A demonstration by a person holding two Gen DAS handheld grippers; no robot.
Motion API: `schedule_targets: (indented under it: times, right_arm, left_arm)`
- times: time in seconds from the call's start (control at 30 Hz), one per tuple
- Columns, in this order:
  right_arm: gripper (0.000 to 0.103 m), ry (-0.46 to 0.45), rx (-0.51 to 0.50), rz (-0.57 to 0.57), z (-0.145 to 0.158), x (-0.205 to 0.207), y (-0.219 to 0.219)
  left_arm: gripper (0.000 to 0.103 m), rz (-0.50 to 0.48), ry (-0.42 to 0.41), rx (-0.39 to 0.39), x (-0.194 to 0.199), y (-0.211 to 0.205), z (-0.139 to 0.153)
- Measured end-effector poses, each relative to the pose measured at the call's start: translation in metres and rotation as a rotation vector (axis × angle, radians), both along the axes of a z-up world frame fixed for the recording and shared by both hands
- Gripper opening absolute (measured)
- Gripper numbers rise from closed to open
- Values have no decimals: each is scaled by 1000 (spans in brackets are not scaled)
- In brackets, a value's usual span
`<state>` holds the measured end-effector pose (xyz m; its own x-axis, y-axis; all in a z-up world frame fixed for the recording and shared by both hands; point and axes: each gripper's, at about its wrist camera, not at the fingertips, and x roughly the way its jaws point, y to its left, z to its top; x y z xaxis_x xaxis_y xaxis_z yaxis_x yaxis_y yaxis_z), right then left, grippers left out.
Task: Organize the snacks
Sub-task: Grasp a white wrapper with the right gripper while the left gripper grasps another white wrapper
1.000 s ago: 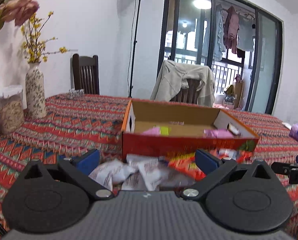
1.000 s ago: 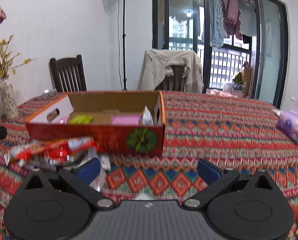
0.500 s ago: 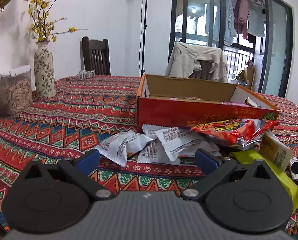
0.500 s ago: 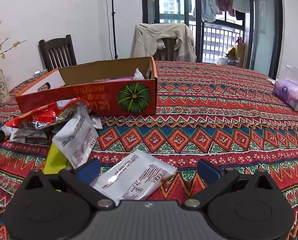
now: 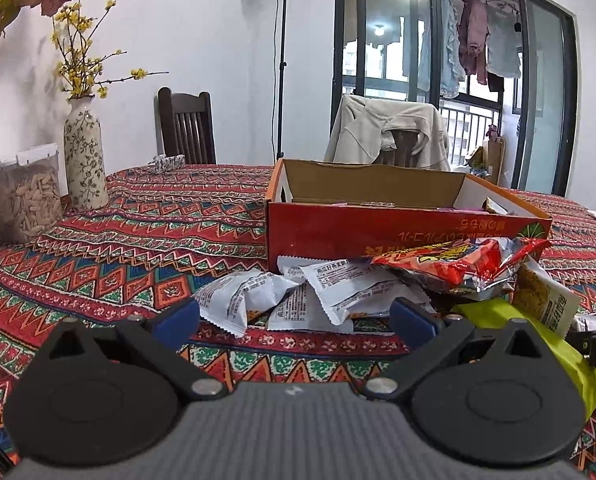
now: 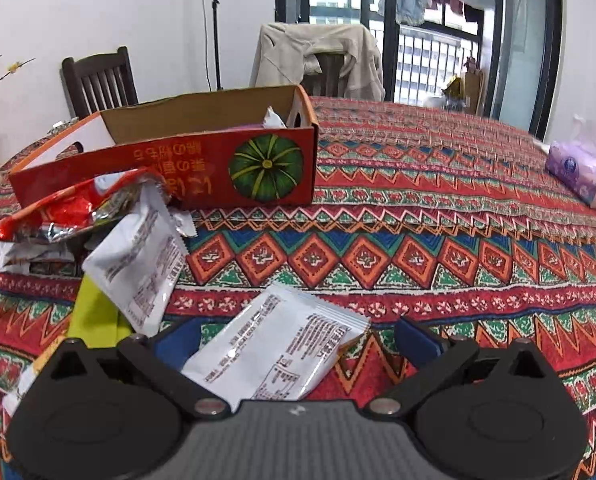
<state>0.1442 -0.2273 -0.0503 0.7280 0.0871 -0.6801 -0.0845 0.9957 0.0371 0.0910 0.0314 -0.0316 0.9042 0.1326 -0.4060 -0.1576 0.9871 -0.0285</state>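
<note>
Several white snack packets (image 5: 298, 296) lie heaped on the patterned tablecloth (image 5: 118, 248) in the left wrist view, pressed against the near long wall of the red cardboard box (image 5: 378, 232), whose long axis runs left to right across the table. A red foil bag (image 5: 458, 264) rests on top of the heap, its long axis roughly parallel to that wall, one end lifted toward the box's right near corner. Right of it lean a pale packet with yellow print (image 5: 546, 300) and a lime-green packet (image 5: 558, 344) lying flat toward the near table edge. The left gripper (image 5: 294, 320) hangs just short of the heap, its blue fingers (image 5: 178, 320) spread wide with nothing between them. Back near the left edge of the table stand a flowered vase (image 5: 83, 164) and a clear container of nuts (image 5: 22, 200). From the right wrist view, the right gripper (image 6: 294, 340) is also spread wide, empty, with one white packet (image 6: 274, 352) lying flat on the cloth between its fingers; that packet's long axis runs diagonally, from the lower left up to the right. It touches neither pad clearly. Another white packet (image 6: 142, 268) leans tilted against the pile at left, over the green one (image 6: 94, 312). The box shows a green pumpkin print (image 6: 265, 168) at its right near end, a few wrappers visible inside. A purple tissue pack (image 6: 582, 168) sits near the right table edge.
</note>
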Motion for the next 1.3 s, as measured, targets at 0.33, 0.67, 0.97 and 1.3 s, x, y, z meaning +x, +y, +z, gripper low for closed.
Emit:
schedule_targets:
  times: [0.33, 0.67, 0.97, 1.3]
  right_arm:
    - [72, -53, 11, 40, 2, -18, -10]
    - [39, -86, 34, 92, 8, -24, -6]
    - [40, -172, 41, 70, 23, -17, -10]
    - [40, -291, -10, 15, 31, 15, -3]
  left_arm:
    - [103, -5, 7, -19, 0, 3, 0]
    - [103, -7, 2, -24, -1, 3, -1]
    - [103, -6, 5, -29, -1, 5, -1]
    - [103, -4, 8, -24, -1, 4, -1]
